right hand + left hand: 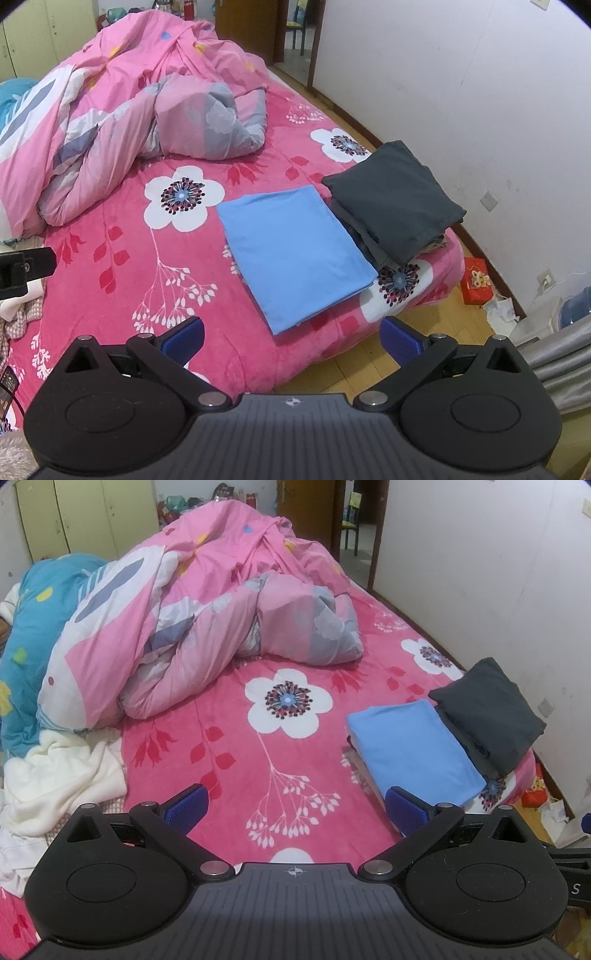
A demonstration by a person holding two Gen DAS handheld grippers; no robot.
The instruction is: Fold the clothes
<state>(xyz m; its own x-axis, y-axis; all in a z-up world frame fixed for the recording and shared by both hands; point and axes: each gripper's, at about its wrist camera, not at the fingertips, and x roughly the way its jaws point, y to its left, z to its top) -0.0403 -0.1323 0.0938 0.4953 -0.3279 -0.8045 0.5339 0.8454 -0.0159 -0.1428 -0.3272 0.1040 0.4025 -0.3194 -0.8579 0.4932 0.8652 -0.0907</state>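
- Clothes: an unfolded white heap (55, 775) lies at the left edge of the bed (229, 775), partly under the pink quilt (177, 602). Risk: pulling one garment may drag the tangle or the quilt's edge along with it, since the layers overlap.
- Folded blue piece (291, 251) lies flat near the bed's right corner, its near edge close to the drop to the floor. A careless sweep past it could push it off.
- Folded dark grey stack (395, 195) sits just beside the blue piece, overlapping its far edge, and near the mattress side by the wall. A nudge may topple it or undo the folds.
- Left gripper (295, 808): spread wide, holding nothing, above the open sheet.
- Right gripper (291, 336): also spread wide and empty, over the bed's near edge. With thin cloth, a shallow pinch may slip or catch the sheet as well.
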